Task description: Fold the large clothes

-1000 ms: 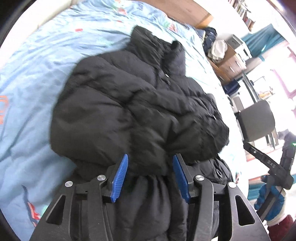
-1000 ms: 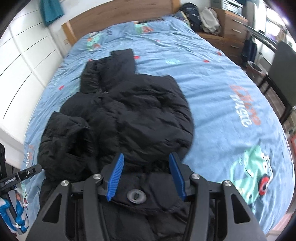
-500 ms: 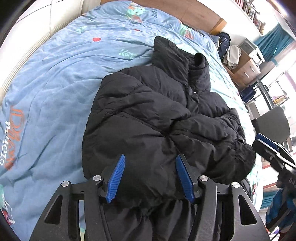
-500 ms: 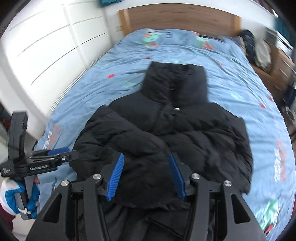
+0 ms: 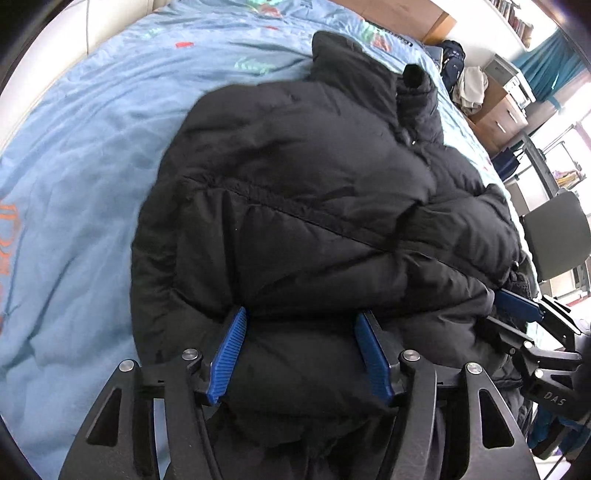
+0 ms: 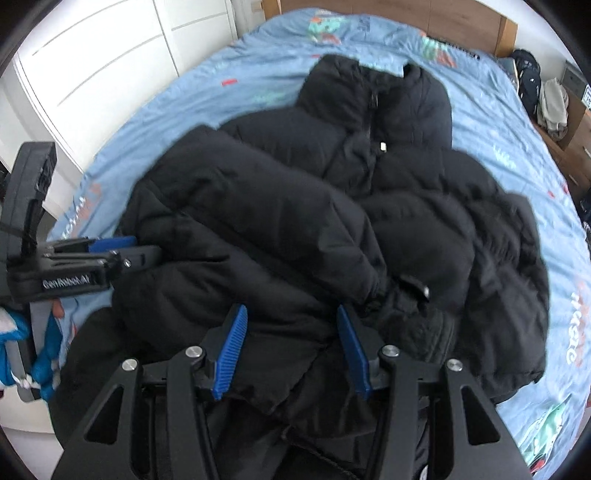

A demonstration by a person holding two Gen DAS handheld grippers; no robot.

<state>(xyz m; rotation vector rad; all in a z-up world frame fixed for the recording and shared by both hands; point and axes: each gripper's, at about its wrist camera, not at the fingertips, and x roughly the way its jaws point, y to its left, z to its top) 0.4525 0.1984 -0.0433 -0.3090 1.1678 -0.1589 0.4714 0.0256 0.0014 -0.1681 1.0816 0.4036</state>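
Left claw (image 5: 301, 354), jaws opening, and right claw (image 6: 290, 354), parted, straddle but do not pinch the near hem of a black puffer jacket (image 5: 314, 206) on the bed (image 5: 92, 147); its springy bulk could unfold the sleeves.

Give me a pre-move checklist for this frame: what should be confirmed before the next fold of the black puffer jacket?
1. Black puffer jacket lies fully on the light blue printed bedsheet: cannot tell, its near end is hidden behind the grippers.
2. Sleeves folded across the body: ok.
3. Collar flat, toward the wooden headboard: ok.
4. Left gripper around the hem fold: jaws opening, padding between them; grip cannot tell.
5. Right gripper over the hem: fabric between its jaws; grip cannot tell.
6. Grippers clear of each other: ok.
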